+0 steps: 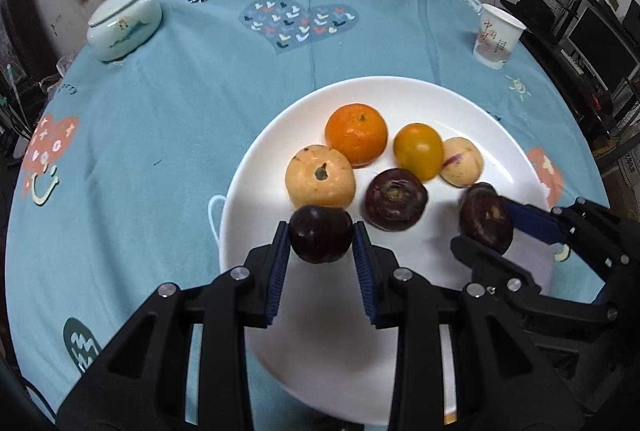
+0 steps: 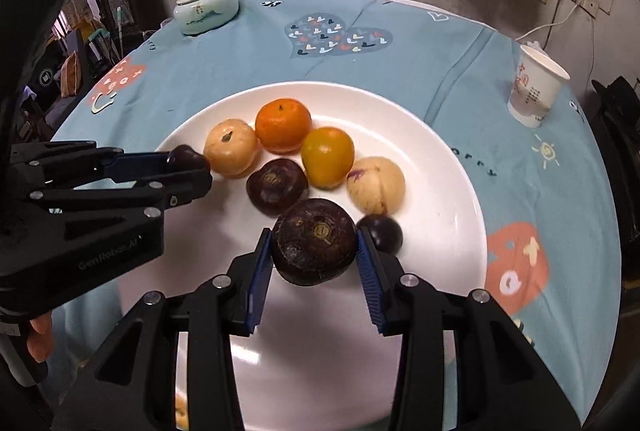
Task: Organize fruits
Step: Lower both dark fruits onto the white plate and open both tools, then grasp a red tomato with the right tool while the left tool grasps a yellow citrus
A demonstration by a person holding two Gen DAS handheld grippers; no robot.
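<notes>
A white plate (image 1: 400, 99) (image 2: 440, 151) holds an orange (image 1: 356, 135) (image 2: 283, 125), a yellow fruit (image 1: 418, 151) (image 2: 327, 157), a pale peach-coloured fruit (image 1: 320, 177) (image 2: 231, 147), a cream fruit with purple streaks (image 1: 462, 161) (image 2: 375, 185) and a dark purple fruit (image 1: 395, 200) (image 2: 276, 186). My left gripper (image 1: 321, 240) (image 2: 188, 161) is shut on a small dark plum (image 1: 321, 234) just above the plate. My right gripper (image 2: 314, 245) (image 1: 486, 217) is shut on a dark purple round fruit (image 2: 314, 241). Another small dark plum (image 2: 382, 233) lies beside its right finger.
A pale green lidded jar (image 1: 124, 23) (image 2: 206, 7) stands at the far left of the blue patterned tablecloth (image 1: 160, 131). A paper cup (image 1: 497, 35) (image 2: 534, 85) stands at the far right. Curtains and a wall lie behind the table.
</notes>
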